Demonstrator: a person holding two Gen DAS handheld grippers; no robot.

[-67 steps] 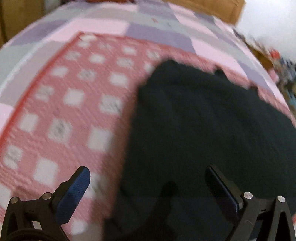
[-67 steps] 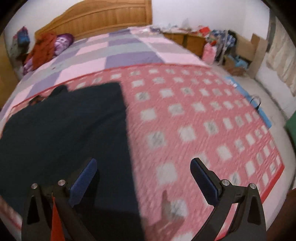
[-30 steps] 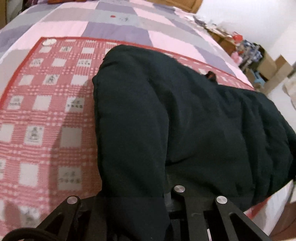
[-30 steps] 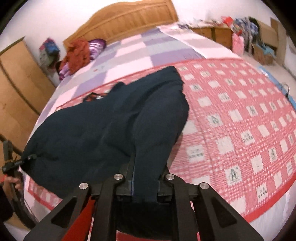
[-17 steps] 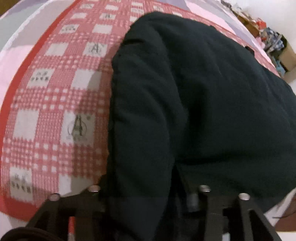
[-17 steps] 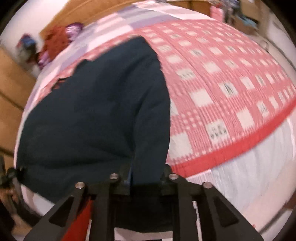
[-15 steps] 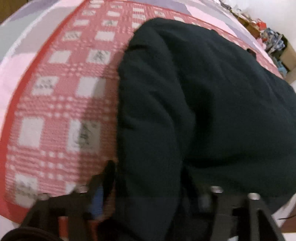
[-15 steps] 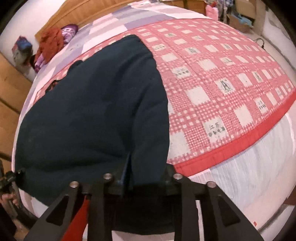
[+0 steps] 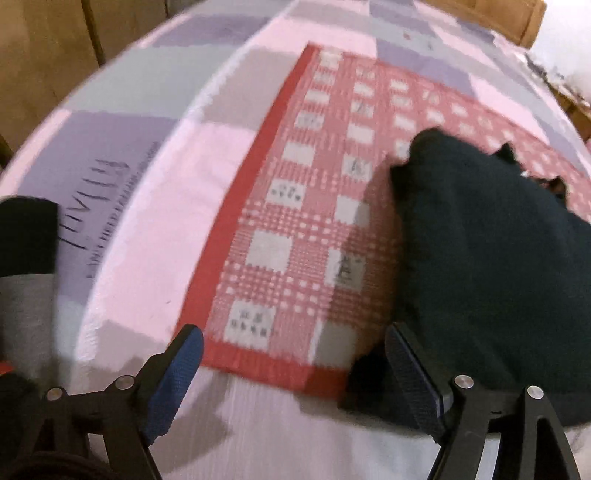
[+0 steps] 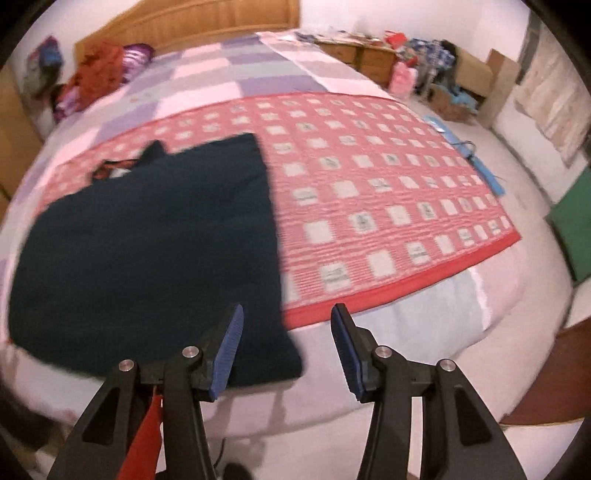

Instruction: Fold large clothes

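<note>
A large dark navy garment (image 10: pixel 147 236) lies flat on the red checked blanket (image 10: pixel 369 192) near the bed's front edge, its near corner hanging over the white sheet. It also shows in the left wrist view (image 9: pixel 491 258) at the right. My left gripper (image 9: pixel 295 365) is open and empty, just left of the garment's near left corner. My right gripper (image 10: pixel 286 345) is open and empty, just in front of the garment's near right corner.
The bed has a pink, grey and purple patchwork cover (image 10: pixel 229 81) and a wooden headboard (image 10: pixel 192 22). Clothes are piled at the head (image 10: pixel 99 74). Boxes and clutter (image 10: pixel 436 74) stand along the far right wall. A wooden wardrobe (image 9: pixel 44 55) is at the left.
Both grippers were shut on the garment's near edge and pulled it toward the bed's front edge. Now both have opened, let go and drawn back; the garment lies flat.
</note>
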